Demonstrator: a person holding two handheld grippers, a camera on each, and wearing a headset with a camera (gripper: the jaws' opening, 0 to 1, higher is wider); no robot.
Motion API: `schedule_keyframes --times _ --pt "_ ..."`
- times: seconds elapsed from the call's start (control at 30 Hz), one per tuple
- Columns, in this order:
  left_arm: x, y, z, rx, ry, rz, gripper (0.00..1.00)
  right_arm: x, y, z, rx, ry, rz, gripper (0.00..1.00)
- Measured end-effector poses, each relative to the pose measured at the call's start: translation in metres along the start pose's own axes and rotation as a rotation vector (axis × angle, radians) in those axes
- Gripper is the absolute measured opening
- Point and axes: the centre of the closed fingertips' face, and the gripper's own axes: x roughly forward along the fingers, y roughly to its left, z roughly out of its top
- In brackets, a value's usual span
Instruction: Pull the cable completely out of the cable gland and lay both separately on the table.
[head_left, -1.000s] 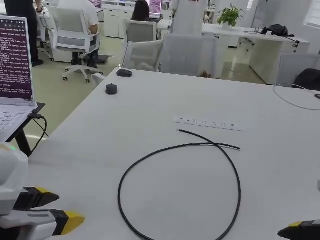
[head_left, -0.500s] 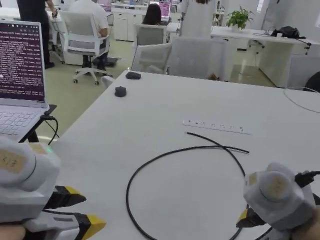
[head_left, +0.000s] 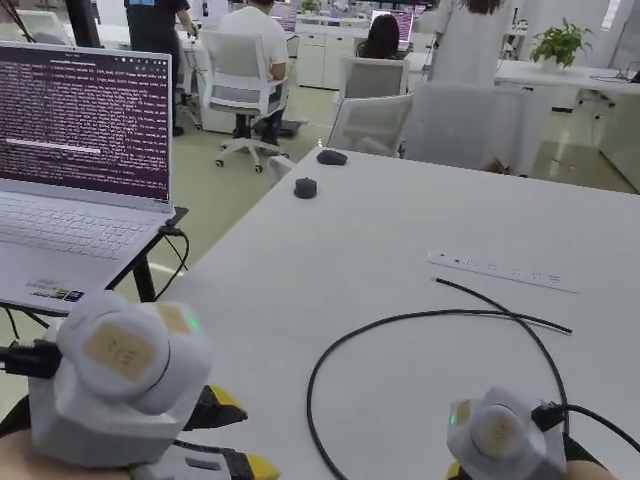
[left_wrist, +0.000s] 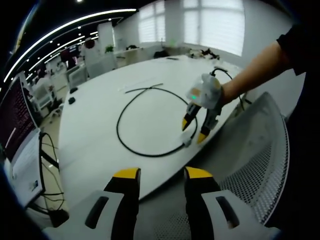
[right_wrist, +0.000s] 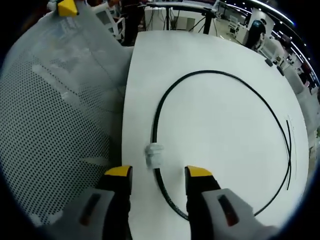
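Plainly, left gripper (left_wrist: 161, 172) and right gripper (right_wrist: 158, 171) fingers spread, empty; cable gland (right_wrist: 154, 156) on cable (right_wrist: 210, 71).

You're working in bright, even office light. In your left gripper view the long ceiling light strips (left_wrist: 75, 21) bend into arcs, and the tall daylit windows (left_wrist: 215, 25) wash out white. The matte white table top (head_left: 400, 230) reads evenly bright; the thin black cable (right_wrist: 155, 122) casts barely a shadow. Both gripper views bow straight edges near their rims.
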Motion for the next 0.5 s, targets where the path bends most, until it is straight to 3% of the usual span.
schedule_keyframes --times 0.3,0.4,0.43,0.5 --pt "-0.0044 -0.0003 -0.0022 0.008 -0.002 0.011 0.34 0.0095 -0.0003 0.0037 0.007 -0.007 0.027 0.29" --pt "-0.0040 -0.0001 -0.0033 0.004 0.000 0.012 0.34 0.0088 -0.0021 0.0035 -0.031 -0.006 -0.008 0.25" --pt "-0.0038 -0.0002 -0.0033 0.007 0.001 0.012 0.34 0.0092 -0.0045 0.0022 -0.075 0.001 -0.033 0.24" --pt "-0.0028 -0.0016 -0.0023 0.011 0.002 0.011 0.34 0.0106 0.0019 0.0021 -0.080 0.003 -0.023 0.21"
